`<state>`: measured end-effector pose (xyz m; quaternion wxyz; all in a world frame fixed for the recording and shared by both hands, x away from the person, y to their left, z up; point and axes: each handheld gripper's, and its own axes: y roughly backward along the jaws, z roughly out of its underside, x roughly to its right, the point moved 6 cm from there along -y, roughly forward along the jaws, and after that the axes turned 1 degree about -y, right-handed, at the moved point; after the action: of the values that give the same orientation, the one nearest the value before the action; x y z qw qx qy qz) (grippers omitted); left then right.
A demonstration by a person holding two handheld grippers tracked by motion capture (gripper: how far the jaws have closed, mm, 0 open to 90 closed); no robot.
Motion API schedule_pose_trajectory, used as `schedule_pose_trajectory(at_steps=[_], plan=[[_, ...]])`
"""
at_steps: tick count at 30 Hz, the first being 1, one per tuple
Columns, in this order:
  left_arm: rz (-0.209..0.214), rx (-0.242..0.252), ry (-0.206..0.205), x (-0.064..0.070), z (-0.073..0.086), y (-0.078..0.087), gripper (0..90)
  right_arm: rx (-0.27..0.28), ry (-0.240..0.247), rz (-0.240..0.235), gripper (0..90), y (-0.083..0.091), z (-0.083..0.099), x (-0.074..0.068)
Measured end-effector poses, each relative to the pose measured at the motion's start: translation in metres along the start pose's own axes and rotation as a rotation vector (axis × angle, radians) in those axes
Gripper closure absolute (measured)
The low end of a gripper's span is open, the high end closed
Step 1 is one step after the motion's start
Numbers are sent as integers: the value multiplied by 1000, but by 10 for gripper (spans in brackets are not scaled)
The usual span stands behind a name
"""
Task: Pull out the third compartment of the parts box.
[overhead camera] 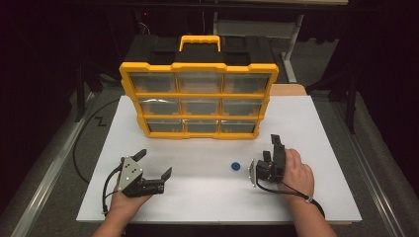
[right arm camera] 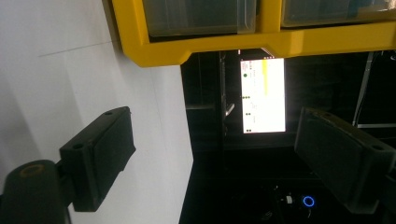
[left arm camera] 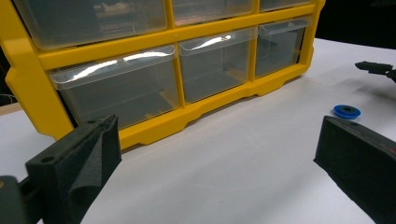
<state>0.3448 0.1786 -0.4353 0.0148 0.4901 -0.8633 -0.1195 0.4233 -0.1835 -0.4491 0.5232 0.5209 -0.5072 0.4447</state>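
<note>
Blue ring (overhead camera: 235, 166) lies flat, apparently axis up; left gripper (overhead camera: 154, 165) and right gripper (overhead camera: 272, 148) fingers released.

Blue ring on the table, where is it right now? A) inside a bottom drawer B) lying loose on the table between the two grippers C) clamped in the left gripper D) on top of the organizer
B: the blue ring lies flat on the white table, apart from the left gripper and the right gripper, both open, in front of the yellow organizer.
</note>
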Motion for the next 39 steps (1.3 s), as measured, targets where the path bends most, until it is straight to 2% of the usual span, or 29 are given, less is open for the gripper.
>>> schedule_pose_trajectory(at_steps=[6,7,8,16,22,24,25,30,34,39], plan=[[-2,-4,-29,1,0,-1,9,3,12,-7,208,0,-1,-2],[-4,-6,-34,2,0,-1,9,14,-3,-1,225,0,-2,-2],[-5,-7,-35,2,0,-1,9,9,18,-4,240,0,-2,-2],[-9,-13,-34,2,1,-1,8,17,13,-6,327,0,-6,-6],[-9,-10,-24,1,0,-1,7,18,3,-7,366,2,-11,-7],[-8,-8,-22,0,0,-1,7,19,20,-6,372,2,-14,-6],[-7,-8,-21,0,0,-1,7,27,10,-5,377,2,-16,-6],[-4,-17,-29,1,1,-1,7,52,15,23,392,4,-25,0],[-3,-19,-31,1,1,-1,7,62,21,20,401,5,-32,7],[1,-14,-35,2,0,-1,5,50,22,12,408,3,-36,14]])
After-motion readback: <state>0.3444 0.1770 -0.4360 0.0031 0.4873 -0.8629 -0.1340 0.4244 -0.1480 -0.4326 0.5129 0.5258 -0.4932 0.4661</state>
